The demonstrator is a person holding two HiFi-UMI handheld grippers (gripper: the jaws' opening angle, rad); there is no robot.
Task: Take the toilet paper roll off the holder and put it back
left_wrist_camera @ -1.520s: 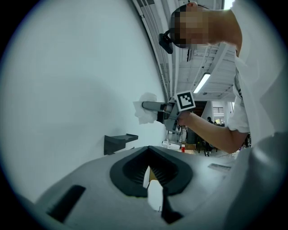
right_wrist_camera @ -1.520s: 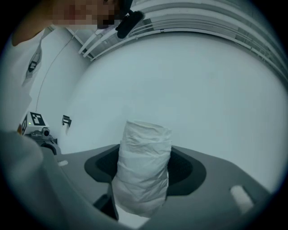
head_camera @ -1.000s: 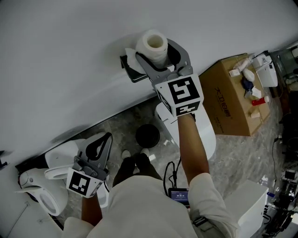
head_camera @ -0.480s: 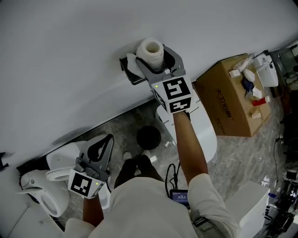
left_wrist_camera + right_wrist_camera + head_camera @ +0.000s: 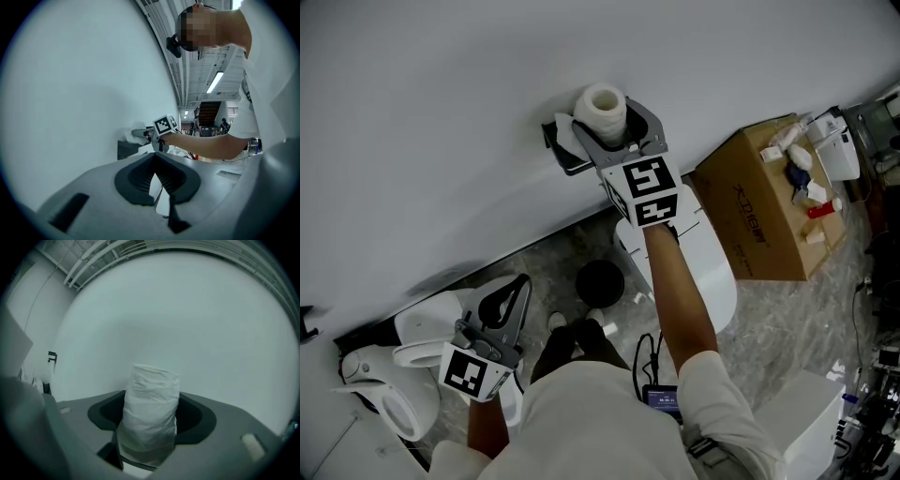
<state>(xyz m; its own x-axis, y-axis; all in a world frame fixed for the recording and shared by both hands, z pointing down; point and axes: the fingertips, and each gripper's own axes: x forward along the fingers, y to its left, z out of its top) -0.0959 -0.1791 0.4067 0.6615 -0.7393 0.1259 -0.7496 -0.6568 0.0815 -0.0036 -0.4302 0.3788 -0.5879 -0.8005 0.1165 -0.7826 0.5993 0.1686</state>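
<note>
Toilet paper roll [image 5: 602, 105] stood upright, clamped in my right gripper [image 5: 610, 116], at wall holder [image 5: 565, 156]; seating and release looked left to do. My left gripper [image 5: 520, 281] hung closed, empty.

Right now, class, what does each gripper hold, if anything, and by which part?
The right gripper holds the toilet paper roll upright, its jaws on the roll's opposite sides, below the top. The left gripper holds nothing; its jaws are together.

White short-sleeved shirt [image 5: 605, 417], dark trousers [image 5: 570, 343]; grey left gripper [image 5: 521, 282] and right gripper [image 5: 614, 117] carry black-and-white marker cubes [image 5: 649, 192]
</note>
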